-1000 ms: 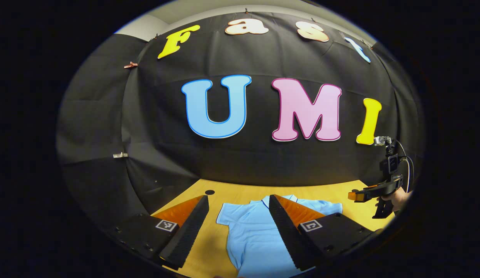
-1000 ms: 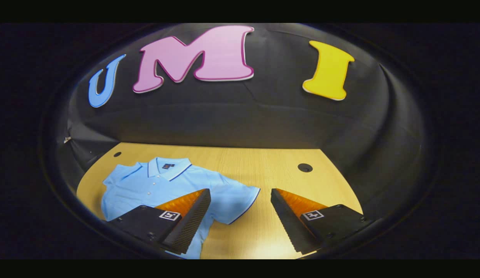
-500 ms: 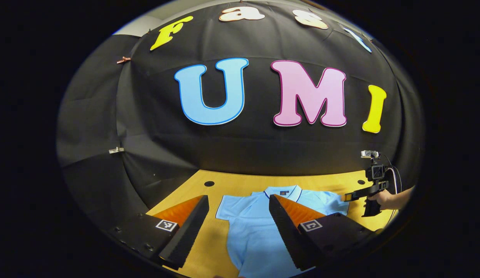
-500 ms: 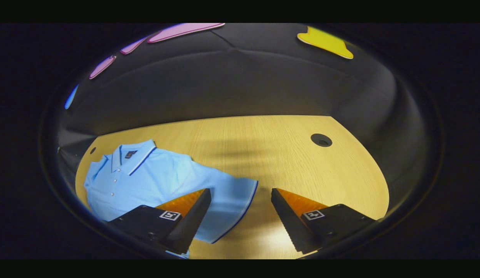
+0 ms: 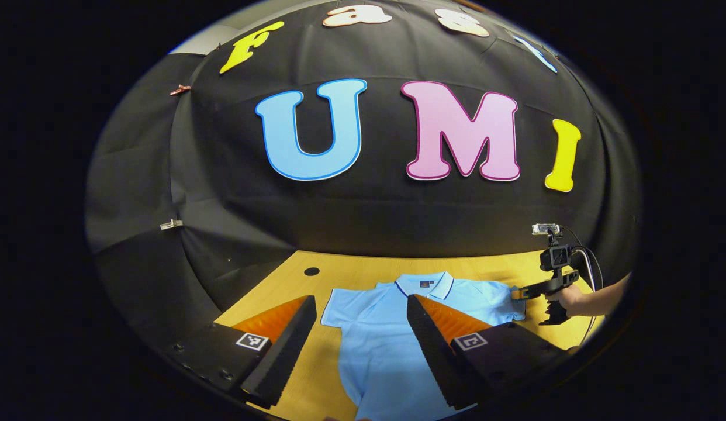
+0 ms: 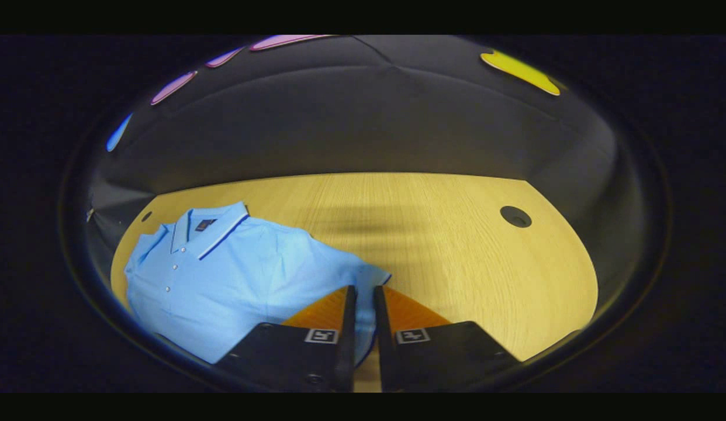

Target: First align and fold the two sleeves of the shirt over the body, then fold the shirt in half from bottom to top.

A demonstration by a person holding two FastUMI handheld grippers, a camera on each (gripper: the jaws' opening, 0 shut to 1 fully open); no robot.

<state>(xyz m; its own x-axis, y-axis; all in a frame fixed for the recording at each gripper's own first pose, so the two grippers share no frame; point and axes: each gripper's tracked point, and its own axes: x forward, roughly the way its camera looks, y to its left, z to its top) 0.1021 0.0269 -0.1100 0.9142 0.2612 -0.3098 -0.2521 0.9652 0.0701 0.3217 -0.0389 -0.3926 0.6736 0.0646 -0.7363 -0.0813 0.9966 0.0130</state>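
Observation:
A light blue polo shirt (image 5: 386, 356) lies flat, front up, on the wooden table (image 5: 363, 266), its collar toward the booth wall. My left gripper (image 5: 360, 301) hangs open above the shirt's near side; the left sleeve (image 5: 339, 307) shows between its fingers. In the right gripper view, my right gripper (image 6: 364, 289) is shut on the dark-trimmed hem of the other sleeve (image 6: 363, 275) of the shirt (image 6: 234, 275). The left gripper view shows that right gripper (image 5: 518, 294) at the sleeve's edge, held by a hand (image 5: 573, 301).
The table (image 6: 445, 234) has a round cable hole (image 6: 515, 216) at the far right and another hole (image 5: 311, 271) at the far left near the wall. Bare wood lies to the right of the shirt. The booth's black cloth closes the back and sides.
My right gripper dropped toward the table and shut on the sleeve hem; it was open half a second ago. The left gripper tilted down slightly and stays open.

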